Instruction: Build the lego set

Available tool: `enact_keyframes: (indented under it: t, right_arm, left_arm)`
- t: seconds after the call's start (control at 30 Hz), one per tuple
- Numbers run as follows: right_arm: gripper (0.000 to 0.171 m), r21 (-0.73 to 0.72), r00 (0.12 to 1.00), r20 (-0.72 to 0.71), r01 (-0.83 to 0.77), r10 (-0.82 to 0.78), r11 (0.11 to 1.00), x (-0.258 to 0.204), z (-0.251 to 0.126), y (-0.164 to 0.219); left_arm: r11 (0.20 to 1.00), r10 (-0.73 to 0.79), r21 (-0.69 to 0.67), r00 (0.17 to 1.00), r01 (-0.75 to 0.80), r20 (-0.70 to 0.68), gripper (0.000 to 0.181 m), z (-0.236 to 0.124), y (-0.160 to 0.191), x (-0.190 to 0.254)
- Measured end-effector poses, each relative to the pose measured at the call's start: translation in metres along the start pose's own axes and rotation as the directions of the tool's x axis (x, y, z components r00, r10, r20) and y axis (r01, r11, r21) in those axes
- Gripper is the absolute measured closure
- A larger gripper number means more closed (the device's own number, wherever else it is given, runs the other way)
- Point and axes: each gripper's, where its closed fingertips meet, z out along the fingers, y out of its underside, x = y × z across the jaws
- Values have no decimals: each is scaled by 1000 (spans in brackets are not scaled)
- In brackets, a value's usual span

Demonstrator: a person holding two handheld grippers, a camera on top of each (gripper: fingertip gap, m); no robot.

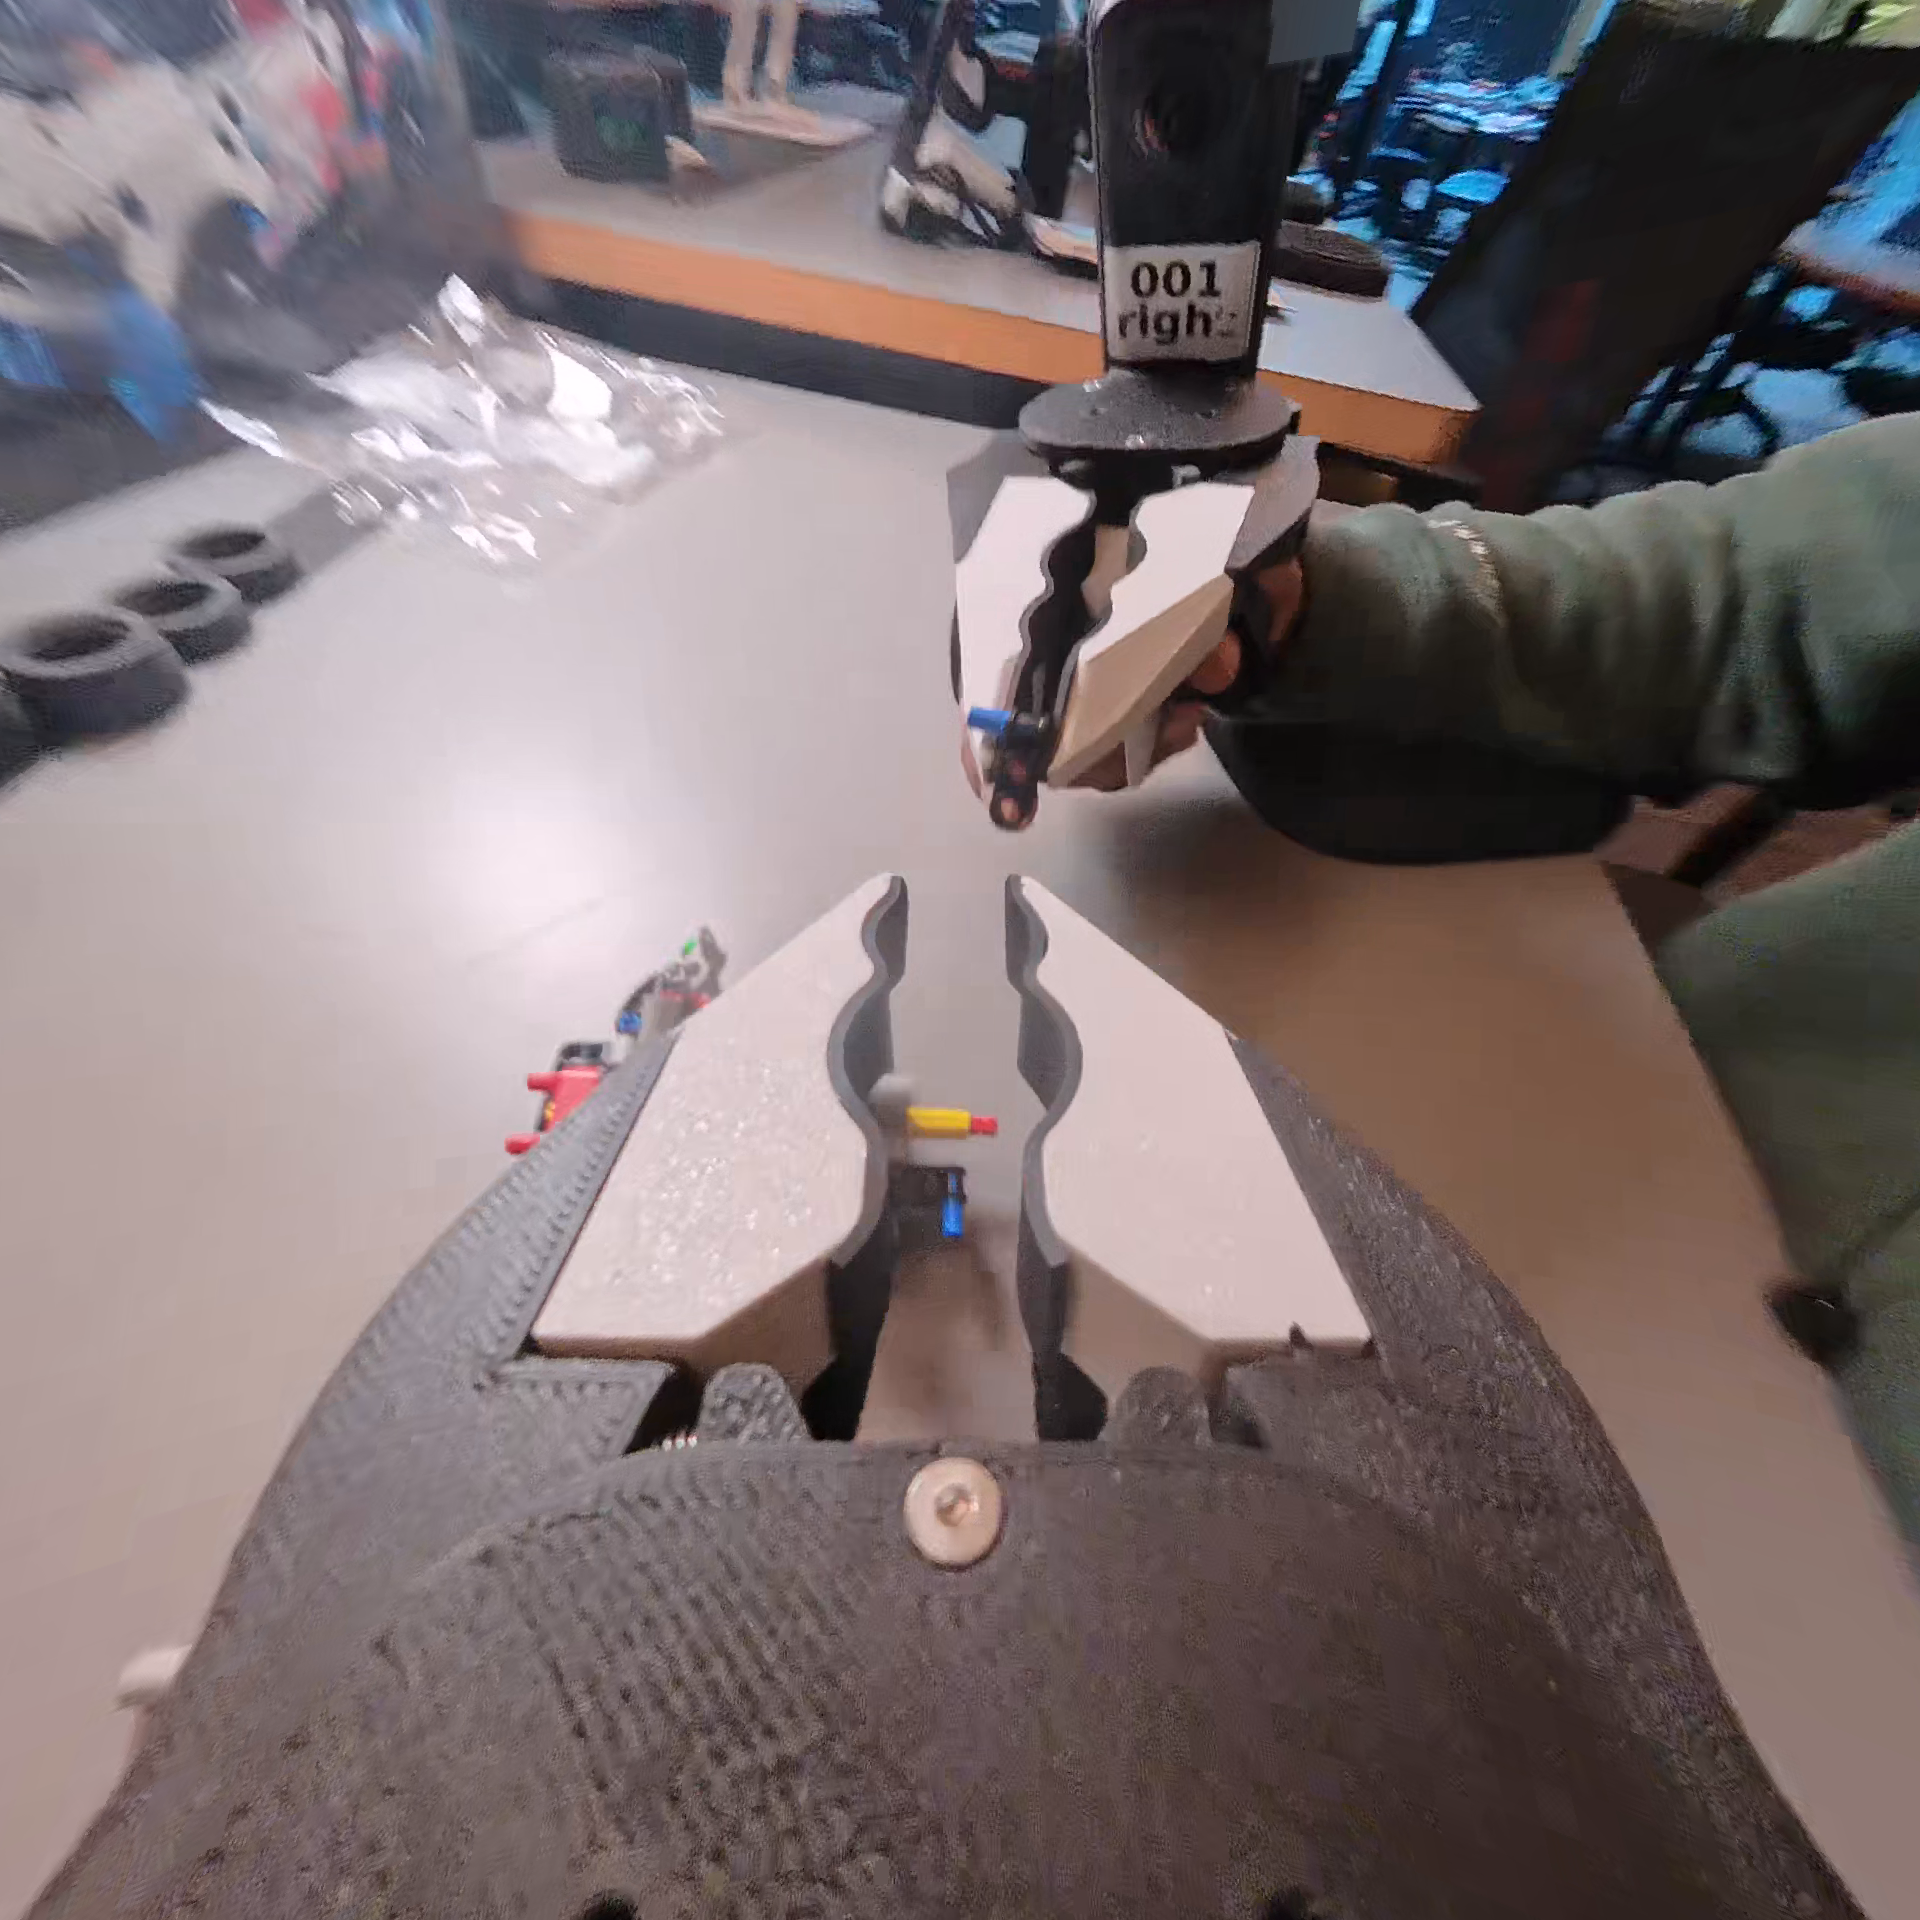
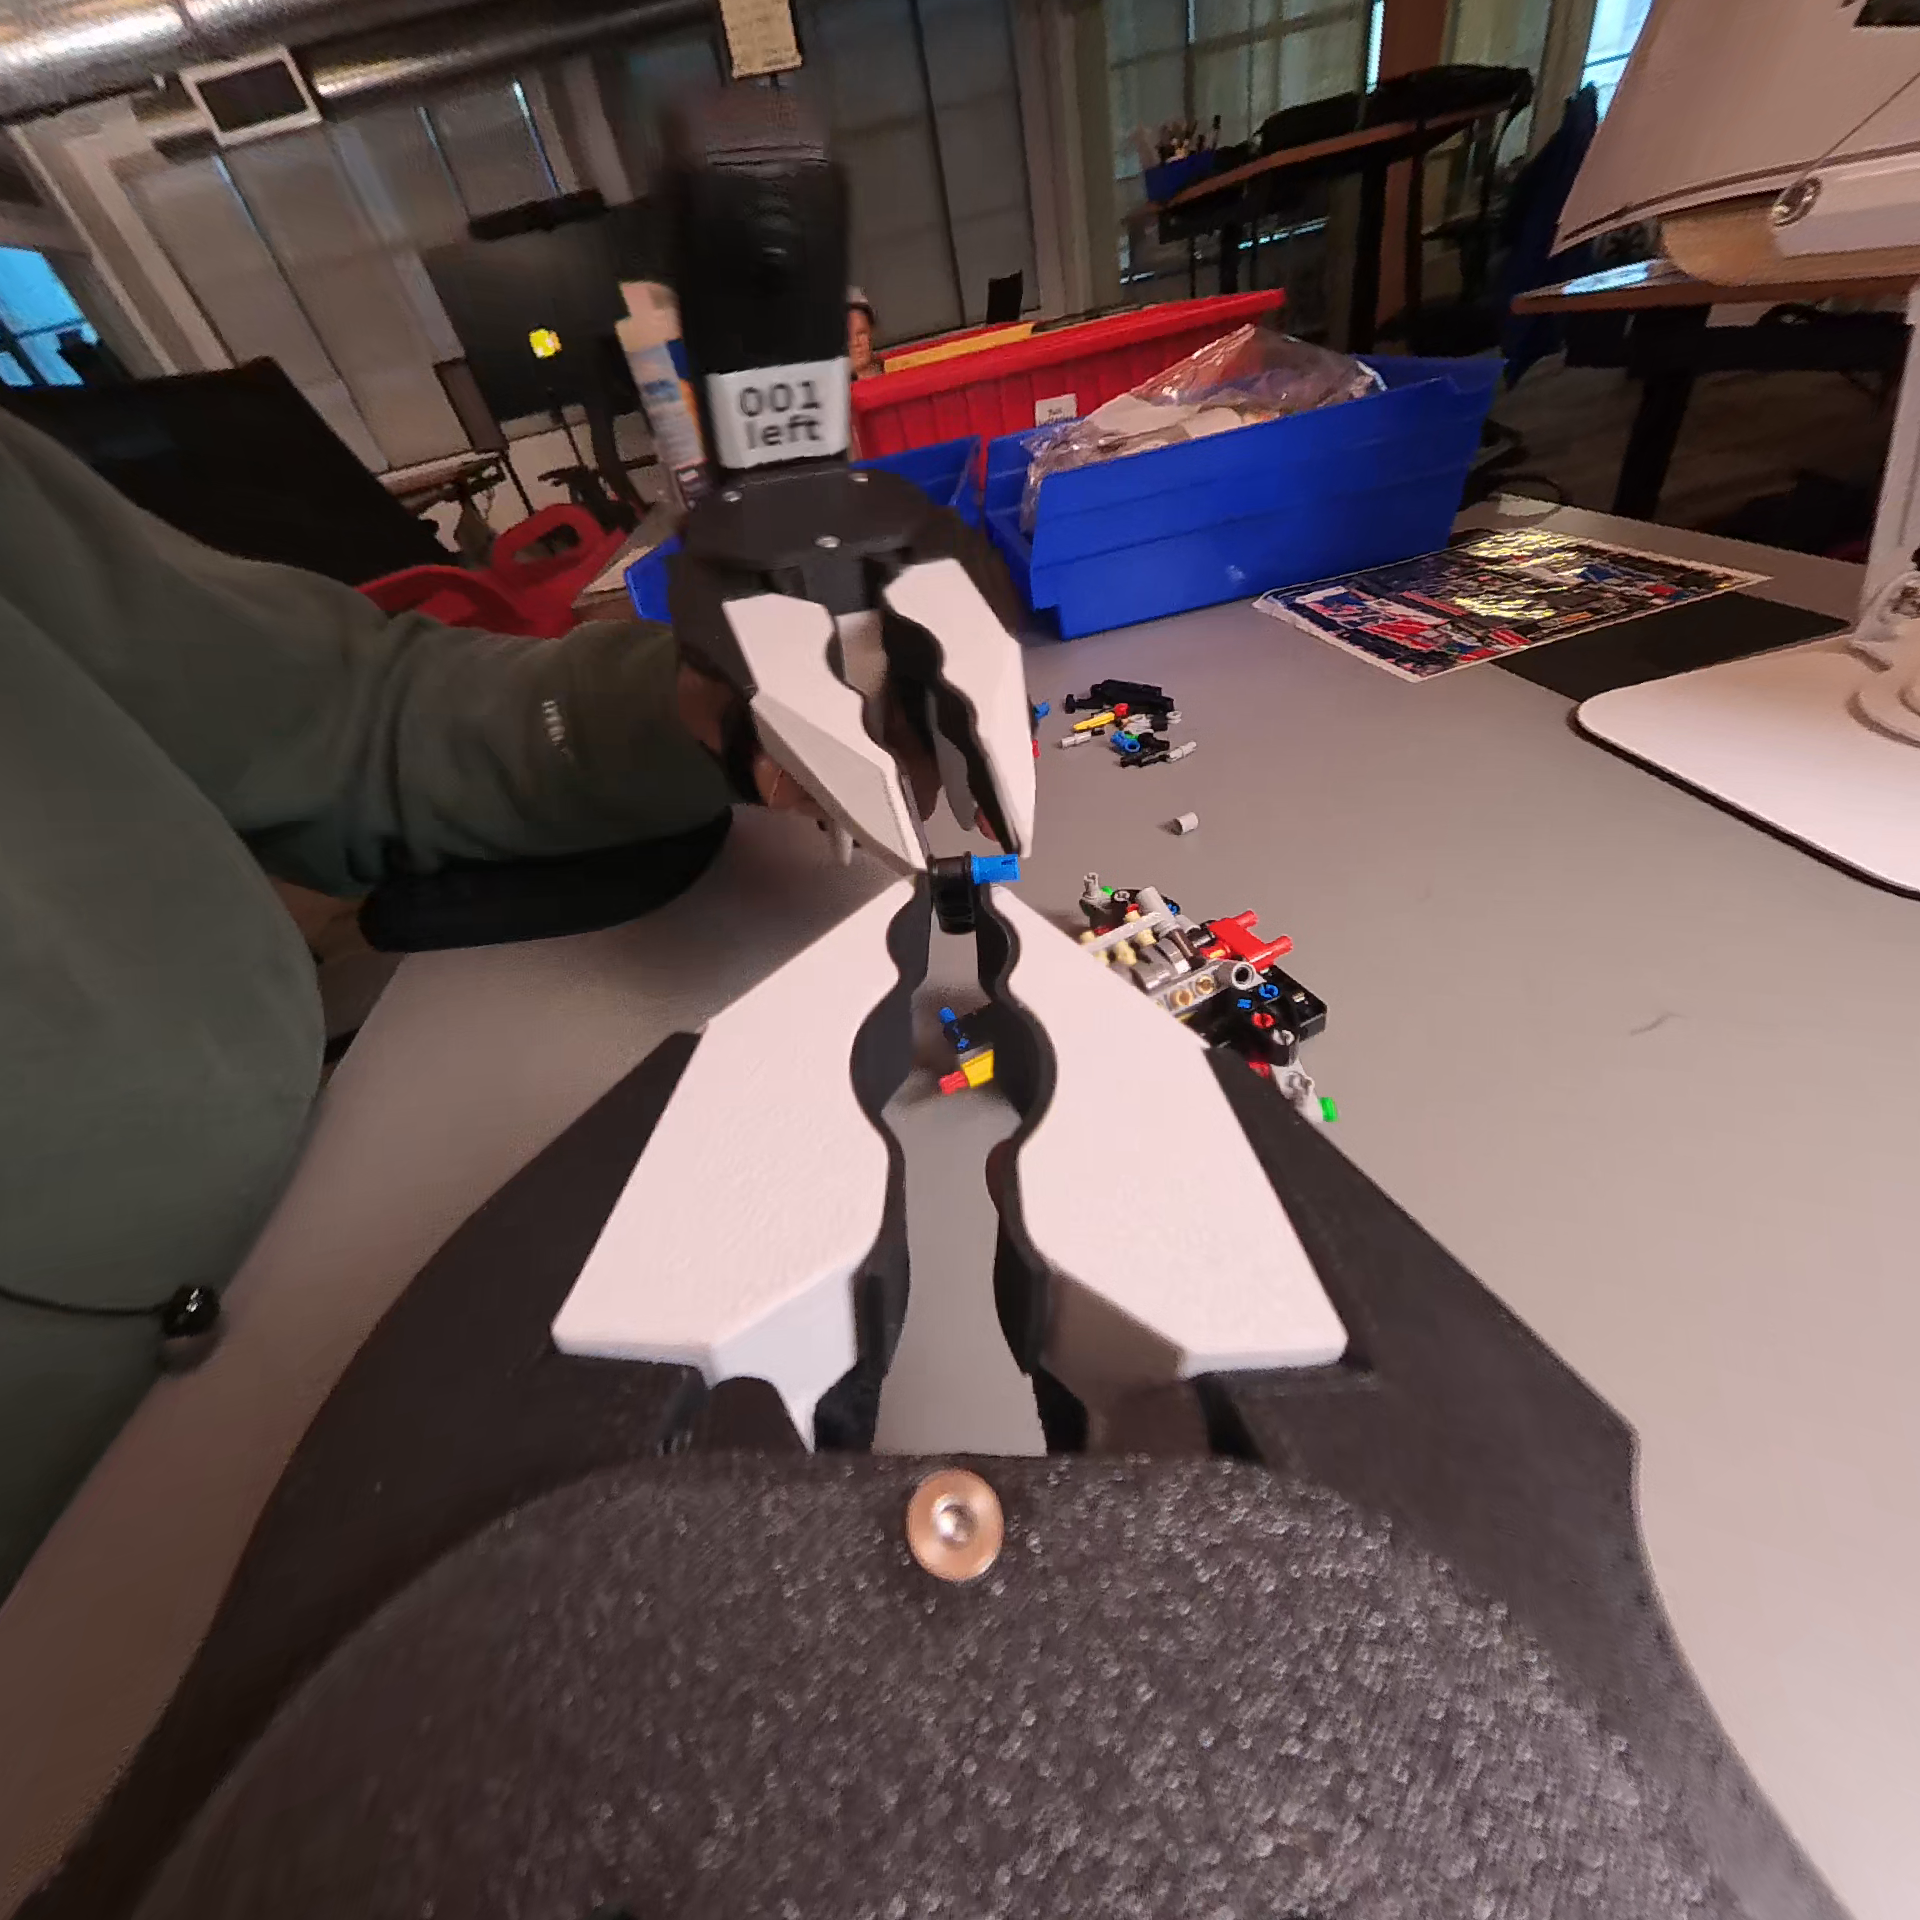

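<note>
Left wrist view shows the tyres point(image 1: 156, 613) lined up at the far left of the table point(image 1: 416, 883), then the part-built lego assembly point(image 1: 623, 1039) just beside the left gripper point(image 1: 954, 904), whose jaws stand apart with nothing between them; below that gap a small yellow and red sub-assembly point(image 1: 940, 1127) lies on the table. Straight ahead and a little right, the right gripper point(image 1: 1013, 774) is clamped on a small black connector point(image 1: 1013, 800) with a blue pin point(image 1: 987, 719) stuck through it. In the right wrist view that black connector point(image 2: 951, 894) sits at the right gripper's point(image 2: 951, 914) tips with its long axis roughly up and down, the blue pin point(image 2: 992, 867) pointing sideways to the right, and the left gripper point(image 2: 966, 847) hangs just above it, tips nearly touching. The held piece lies dead ahead of the empty tongs, so the left one is nearest to take it, probably across the pin's axis
</note>
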Motion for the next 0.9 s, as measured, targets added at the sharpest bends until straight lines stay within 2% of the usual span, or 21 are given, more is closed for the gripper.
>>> enact_keyframes:
  t: [0.1,0.2,0.4,0.6,0.7,0.77,0.9]
  right_arm:
    - [165,1,999,53,-5,5,1000,-7,3,0]
    - [165,-27,997,76,13,-11,1000,-13,8,6]
    - [165,-51,993,118,16,-9,999,-23,11,12]
    - [164,-21,994,105,2,0,1000,-23,9,7]
    - [155,-27,995,100,-2,5,1000,-23,10,8]
    - [162,-27,996,85,2,1,1000,-22,10,8]
    - [162,-27,996,89,4,-1,1000,-23,9,8]
  left_arm:
    - [997,-82,-3,986,82,-147,165,-2,8,9]
    - [996,-80,12,975,84,-209,164,1,7,20]
    - [999,-36,-5,975,36,-221,175,9,12,32]
    - [1000,15,24,982,-10,-186,175,9,7,32]
    - [998,56,24,987,-53,-148,176,10,7,30]
    - [996,84,19,988,-82,-132,176,11,7,30]
    - [996,94,14,987,-93,-129,176,12,7,32]
